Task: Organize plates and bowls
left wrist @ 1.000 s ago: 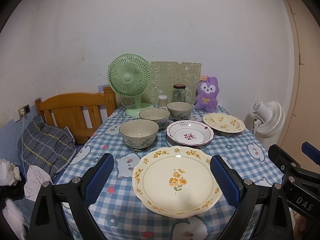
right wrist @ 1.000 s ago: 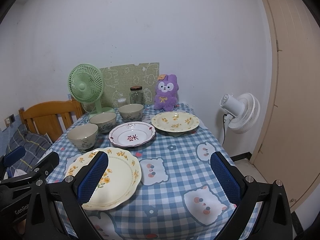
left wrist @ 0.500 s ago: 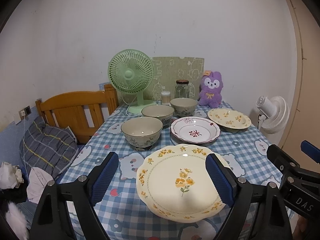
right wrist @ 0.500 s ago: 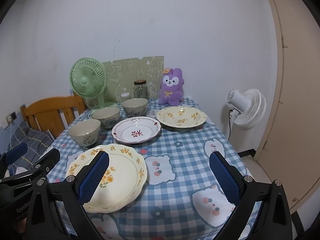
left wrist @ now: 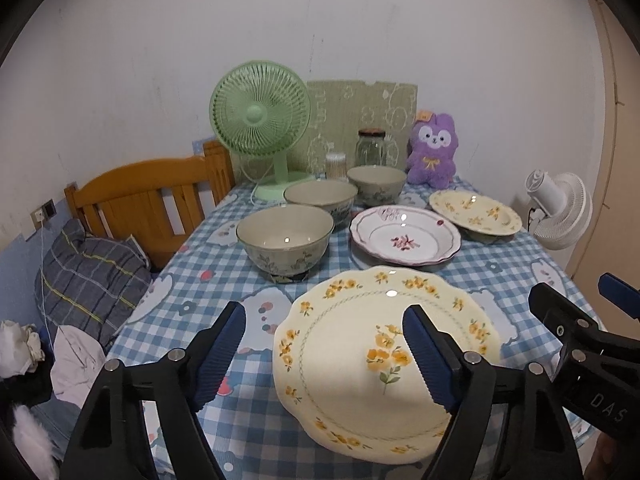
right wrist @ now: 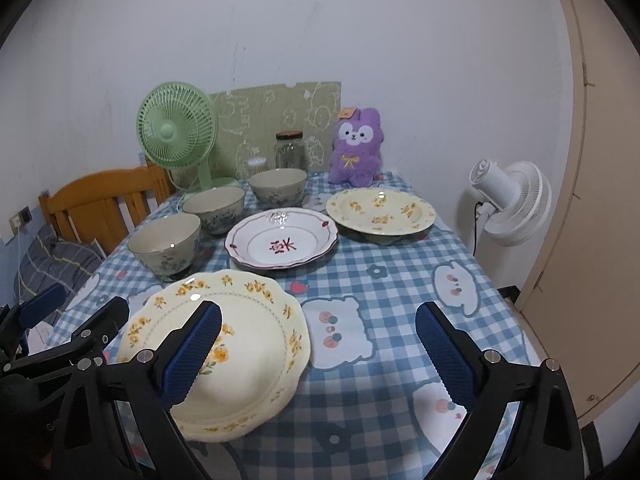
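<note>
Jaws closing on left gripper (left wrist: 322,340), wide on right gripper (right wrist: 318,340), both empty: approaching yellow plate (left wrist: 384,360); next, straddling its rim.

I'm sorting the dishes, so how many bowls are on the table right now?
3, in a diagonal row on the table's left side: the near bowl beside the big yellow-flowered plate, the middle bowl behind it, the far bowl before the glass jar. None looks hidden.
</note>
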{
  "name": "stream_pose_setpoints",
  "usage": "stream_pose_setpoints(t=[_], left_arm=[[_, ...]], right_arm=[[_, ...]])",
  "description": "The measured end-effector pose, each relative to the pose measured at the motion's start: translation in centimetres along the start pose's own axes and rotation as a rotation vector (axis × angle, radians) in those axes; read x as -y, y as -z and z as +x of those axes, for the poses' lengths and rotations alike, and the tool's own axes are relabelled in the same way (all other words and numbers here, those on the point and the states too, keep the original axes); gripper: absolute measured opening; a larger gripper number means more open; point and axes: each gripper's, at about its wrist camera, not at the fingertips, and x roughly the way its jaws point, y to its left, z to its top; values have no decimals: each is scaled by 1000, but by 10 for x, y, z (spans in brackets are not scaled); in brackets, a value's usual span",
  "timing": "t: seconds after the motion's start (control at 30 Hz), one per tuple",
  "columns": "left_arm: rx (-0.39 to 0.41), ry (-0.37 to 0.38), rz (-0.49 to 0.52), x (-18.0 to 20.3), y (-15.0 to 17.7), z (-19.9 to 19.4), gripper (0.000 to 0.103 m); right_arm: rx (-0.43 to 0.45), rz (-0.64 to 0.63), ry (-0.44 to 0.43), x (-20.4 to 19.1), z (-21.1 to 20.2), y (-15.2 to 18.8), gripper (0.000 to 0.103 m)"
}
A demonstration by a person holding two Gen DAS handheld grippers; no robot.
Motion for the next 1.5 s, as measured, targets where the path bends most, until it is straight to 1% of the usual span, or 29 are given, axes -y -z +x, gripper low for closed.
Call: stream_pose_setpoints(t=[0.17,0.33,0.47,0.53,0.6,0.73,0.9,1.0,1.2,1.4,1.5], left_arm=[[-58,9,-3,-6,4,21,78],[-93,13,-17,-14,7,37,75],[-139,38,-19,-18,10,53,67],[-166,46,-20,-21,13,61,66],[-189,50,-23,-24,15,68,63],[-215,50,-24,-27,18,79,60],[-249,48,-20,-29,20,89,48],[-266,50,-22,-30,21,96,45],[-298,65,-28,-33,24,106,43],[-300,79,-33,-34,23,108,43],[-326,102,-63,-37,23,111,45]], right_arm=[[-45,-10,-7,-8,20,3,96],[-83,-21,-10,-16,41,4,94],[-119,-27,-10,-21,58,6,92],[-139,-30,-8,-23,66,7,91],[-159,-32,-7,-24,73,9,88],[-201,-30,-12,-27,88,13,83],[-239,-34,-17,-29,103,17,78],[-256,-34,-16,-30,110,19,75],[-295,-28,-25,-31,122,23,64],[-320,-23,-22,-32,128,25,61],[-335,-21,-13,-32,132,28,60]])
